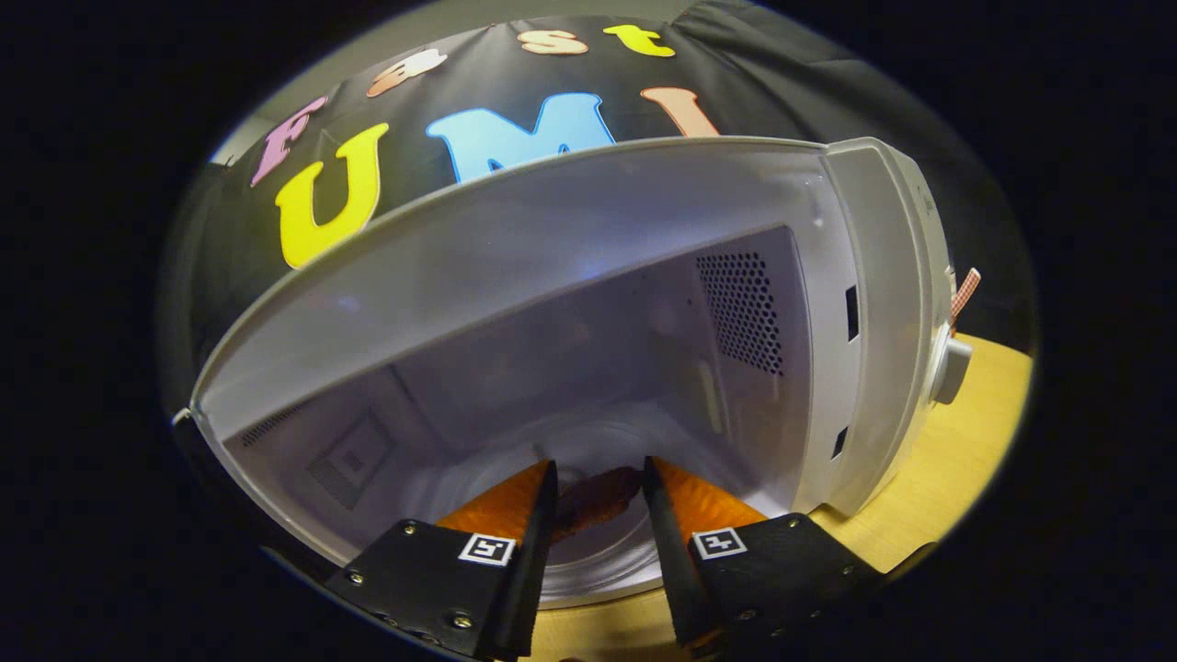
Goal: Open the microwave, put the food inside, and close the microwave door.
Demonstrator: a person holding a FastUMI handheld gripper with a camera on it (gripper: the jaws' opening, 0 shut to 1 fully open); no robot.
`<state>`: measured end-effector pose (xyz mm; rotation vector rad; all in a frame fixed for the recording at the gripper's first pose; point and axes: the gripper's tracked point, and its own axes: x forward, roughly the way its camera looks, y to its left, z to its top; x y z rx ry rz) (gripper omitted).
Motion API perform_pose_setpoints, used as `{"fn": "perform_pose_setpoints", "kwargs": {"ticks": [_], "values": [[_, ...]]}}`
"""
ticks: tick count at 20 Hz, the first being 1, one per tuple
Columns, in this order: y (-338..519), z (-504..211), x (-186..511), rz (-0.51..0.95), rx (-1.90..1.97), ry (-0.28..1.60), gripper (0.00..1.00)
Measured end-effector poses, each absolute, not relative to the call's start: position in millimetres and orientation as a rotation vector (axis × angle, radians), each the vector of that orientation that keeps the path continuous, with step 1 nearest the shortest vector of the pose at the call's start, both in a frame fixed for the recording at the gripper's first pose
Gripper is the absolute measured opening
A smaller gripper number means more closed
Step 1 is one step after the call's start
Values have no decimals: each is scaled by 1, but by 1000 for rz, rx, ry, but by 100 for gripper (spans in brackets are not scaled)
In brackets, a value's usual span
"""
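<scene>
The white microwave (864,303) stands with its door open, and its pale cavity (588,368) faces me. My gripper (599,478) reaches into the cavity mouth. Between the fingers is a dark reddish-brown piece of food (596,501); both fingers press against its ends. The food hangs just above the round glass turntable (607,561) on the cavity floor. A perforated vent (745,313) marks the right inner wall.
The open door's dark edge (188,441) shows to the left of the cavity. A round knob (952,368) juts from the control panel on the right. The microwave rests on a light wooden table (956,469) that stretches away on the right.
</scene>
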<state>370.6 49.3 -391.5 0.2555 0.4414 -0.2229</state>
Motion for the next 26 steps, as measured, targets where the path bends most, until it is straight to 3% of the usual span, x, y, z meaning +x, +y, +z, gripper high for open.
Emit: {"fn": "perform_pose_setpoints", "kwargs": {"ticks": [10, 12, 26], "values": [[55, -353, 346, -140, 105, 417, 56], [62, -333, 333, -105, 91, 404, 96], [106, -175, 204, 63, 100, 282, 96]]}}
